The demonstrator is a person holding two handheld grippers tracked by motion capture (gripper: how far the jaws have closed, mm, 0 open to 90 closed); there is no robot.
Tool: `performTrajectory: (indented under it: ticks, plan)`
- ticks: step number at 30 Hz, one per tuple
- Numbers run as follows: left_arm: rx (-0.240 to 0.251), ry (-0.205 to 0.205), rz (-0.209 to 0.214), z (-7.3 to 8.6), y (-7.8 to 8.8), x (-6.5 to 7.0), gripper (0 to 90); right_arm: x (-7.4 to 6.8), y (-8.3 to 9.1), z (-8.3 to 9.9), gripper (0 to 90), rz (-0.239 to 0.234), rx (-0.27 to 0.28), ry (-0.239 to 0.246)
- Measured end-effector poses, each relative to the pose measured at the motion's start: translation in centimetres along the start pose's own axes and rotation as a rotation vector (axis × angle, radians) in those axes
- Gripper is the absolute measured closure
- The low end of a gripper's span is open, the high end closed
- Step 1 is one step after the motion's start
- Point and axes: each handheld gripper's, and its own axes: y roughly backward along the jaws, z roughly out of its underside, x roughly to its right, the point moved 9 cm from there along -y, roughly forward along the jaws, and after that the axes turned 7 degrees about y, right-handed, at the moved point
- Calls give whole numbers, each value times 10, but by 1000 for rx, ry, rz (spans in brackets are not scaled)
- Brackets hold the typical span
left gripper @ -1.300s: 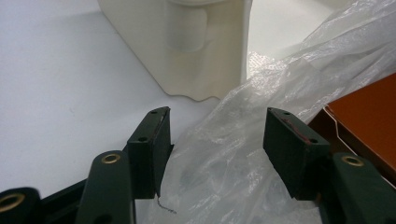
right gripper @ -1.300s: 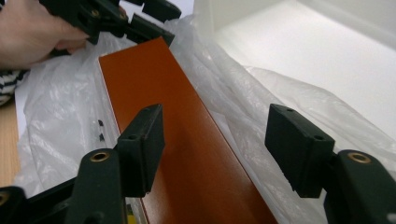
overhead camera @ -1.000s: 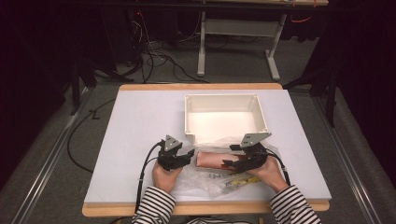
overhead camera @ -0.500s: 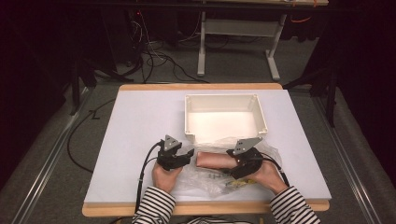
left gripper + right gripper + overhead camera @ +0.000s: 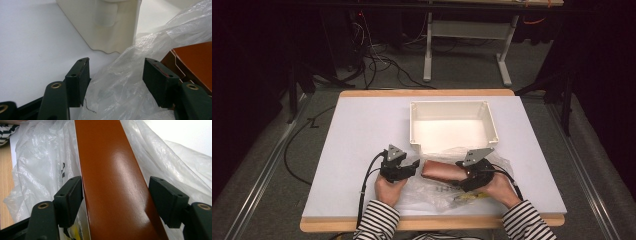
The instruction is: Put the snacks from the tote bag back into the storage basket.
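Some black print on plastic bag (image 5: 45, 172), unreadable.

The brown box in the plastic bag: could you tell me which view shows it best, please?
The right gripper view: the brown box runs large between that gripper's jaws. The high view shows it small; the left gripper view catches one corner.

Both sleeves (image 5: 377, 222) have black and white stripes. Each black gripper (image 5: 411, 166) has a grey three-cornered plate (image 5: 394, 153), brass screws (image 5: 56, 85) and a black cable (image 5: 364, 187).
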Motion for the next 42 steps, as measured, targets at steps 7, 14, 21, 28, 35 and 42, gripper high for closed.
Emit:
performTrajectory:
  ticks: [7, 14, 21, 28, 35, 42]
  plan:
    - [-6, 1, -1, 0, 0, 0, 391, -1, 9, 6, 328, 4, -6, -42]
    - [-10, -1, -4, 1, -1, 1, 389, 0, 5, 2, 321, 25, -6, -60]
    - [-14, -3, -5, 1, -2, 1, 385, 0, -8, 4, 301, 41, -56, -42]
    - [-16, -1, -4, 1, -2, 0, 384, -1, -6, 4, 340, 42, -59, -36]
    - [-18, 0, -4, 1, -2, 0, 384, -3, -5, 4, 360, 17, -54, -38]
    - [-17, -1, -3, 1, -2, 0, 382, -5, -1, 3, 366, 12, -37, -33]
